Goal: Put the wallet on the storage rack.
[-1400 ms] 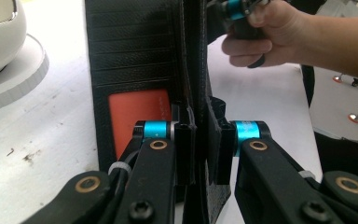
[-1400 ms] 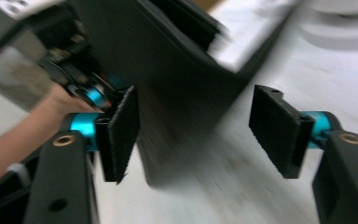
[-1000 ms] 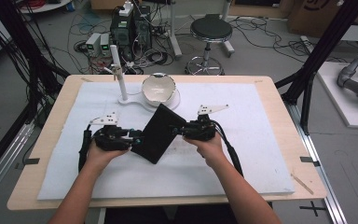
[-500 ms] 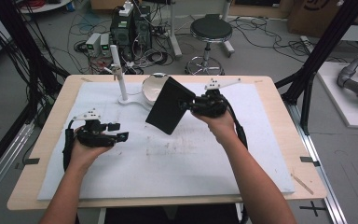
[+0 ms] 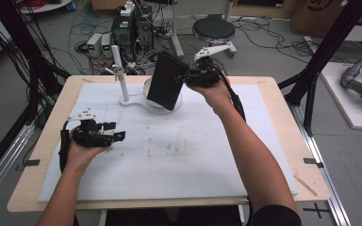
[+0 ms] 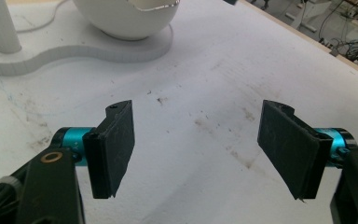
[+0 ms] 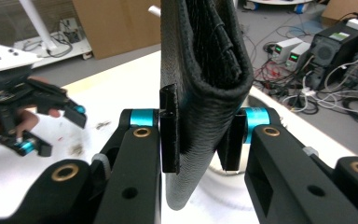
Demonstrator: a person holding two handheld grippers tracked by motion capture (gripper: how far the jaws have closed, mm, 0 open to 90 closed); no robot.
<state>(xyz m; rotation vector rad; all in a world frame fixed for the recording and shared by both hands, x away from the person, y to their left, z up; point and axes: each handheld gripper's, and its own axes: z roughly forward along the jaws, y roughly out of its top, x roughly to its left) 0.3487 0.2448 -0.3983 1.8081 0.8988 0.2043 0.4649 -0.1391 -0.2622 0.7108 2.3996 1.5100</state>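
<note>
I read no brand or writing on the wallet (image 5: pixel 166 81); its black grained skin is plain in the right gripper view, and the marks on the boxes behind the desk are too small to read. My right tongs (image 5: pixel 187 75) are clenched on the wallet, pads pressing its folded edge from both sides; it hangs upright in the air over the far part of the desk, above the bowl (image 5: pixel 150 96), clear of the mat (image 5: pixel 193 160). My left tongs (image 5: pixel 119 136) are released, jaws wide apart with nothing between them, and they have just been opening; they sit low over the mat near its left edge, well apart from the wallet. The mat between both hands lies open, only smudged; the desk rim (image 5: pixel 283 101) shows bare wood at right. The bowl stands on a white base (image 6: pixel 84 49) beside a white post (image 5: pixel 119 75); I cannot tell what is inside it, since the wallet hides most of it. In the left gripper view the bowl's rim looks chipped.
</note>
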